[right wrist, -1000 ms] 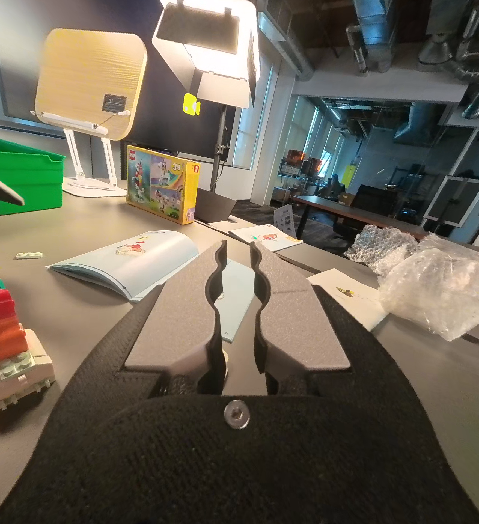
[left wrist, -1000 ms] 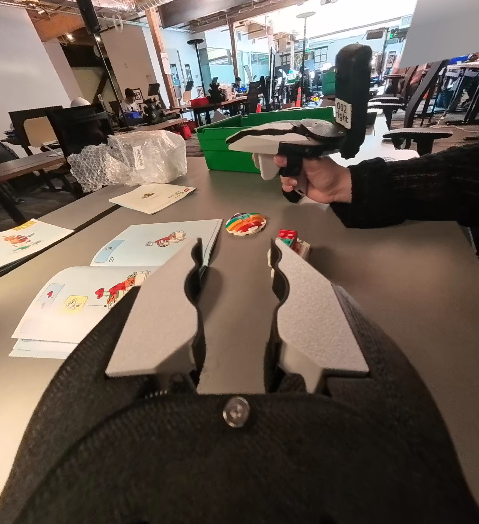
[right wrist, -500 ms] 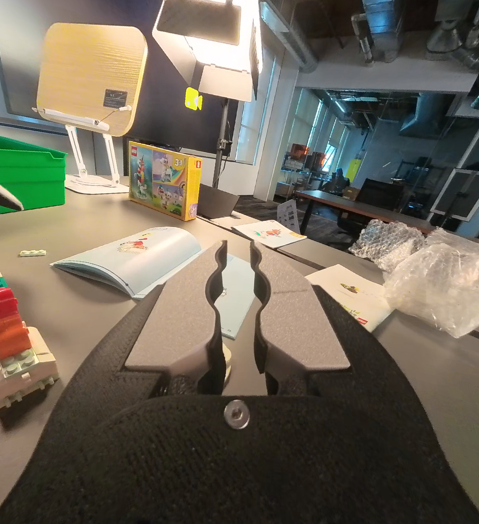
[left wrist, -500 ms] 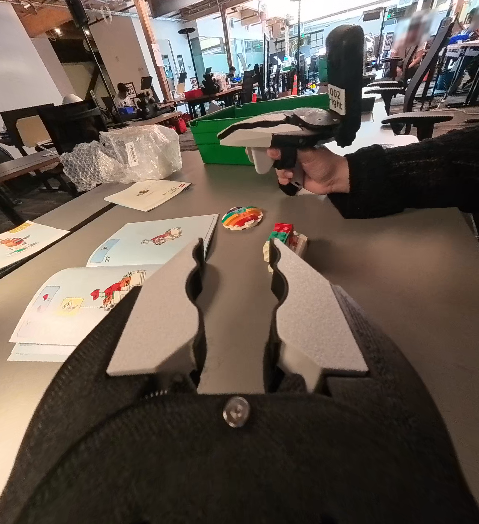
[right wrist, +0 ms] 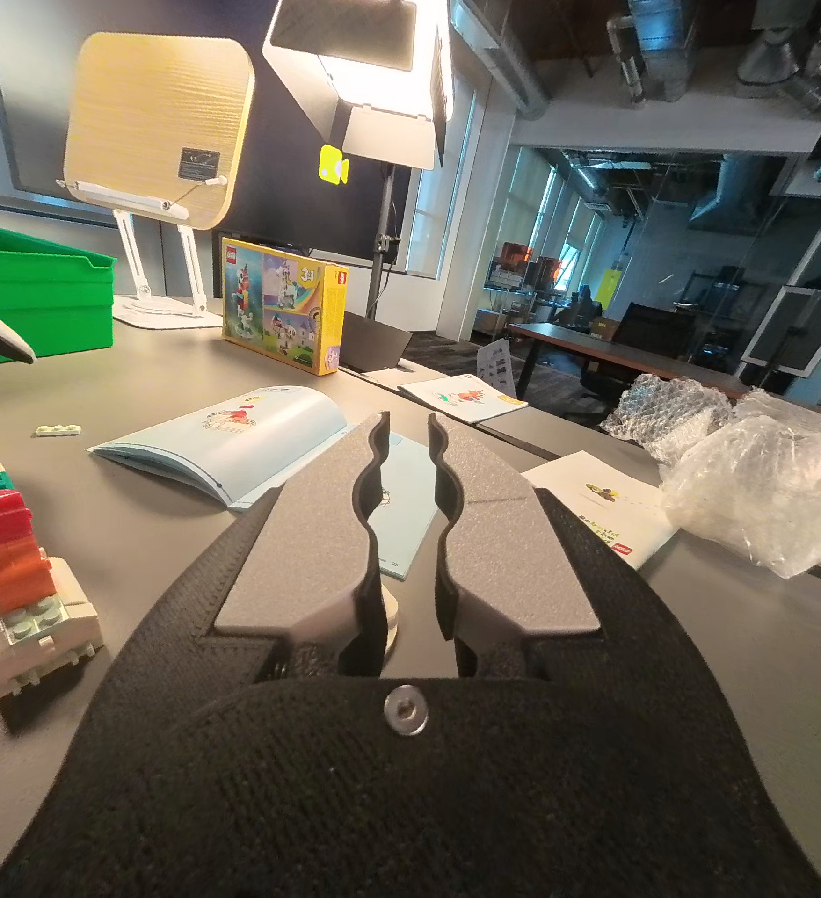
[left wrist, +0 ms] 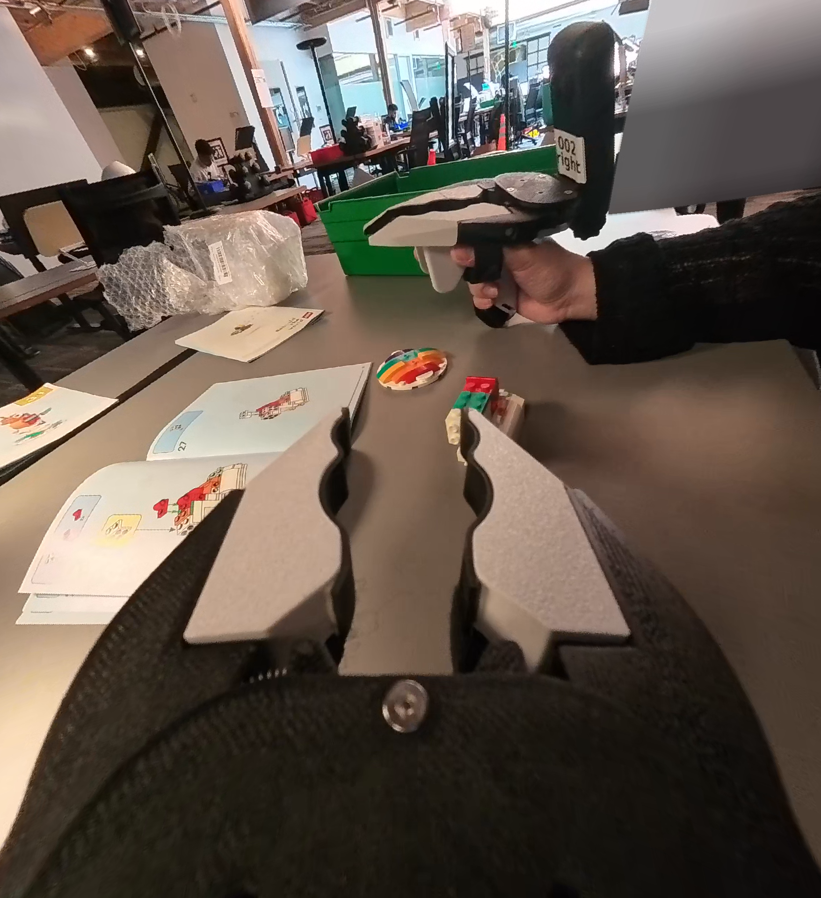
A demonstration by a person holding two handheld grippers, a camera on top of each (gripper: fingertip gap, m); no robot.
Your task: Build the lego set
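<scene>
My left claw (left wrist: 403,427) spread, empty, low over grey worktop (left wrist: 666,486). My right claw (right wrist: 408,423) slightly parted, pinching nothing. Half-built white-based brick model with red, orange, green blocks (left wrist: 488,405) mid-worktop, beside round rainbow-studded plate (left wrist: 413,368). Small pale plate (right wrist: 58,430) loose near green bin (right wrist: 44,291). Open blue instruction booklet (left wrist: 253,413) suggests build perhaps midway; joining left.

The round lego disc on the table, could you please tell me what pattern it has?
The round lego disc shows curved rainbow stripes on a white base, clearest in the left wrist view.
</scene>
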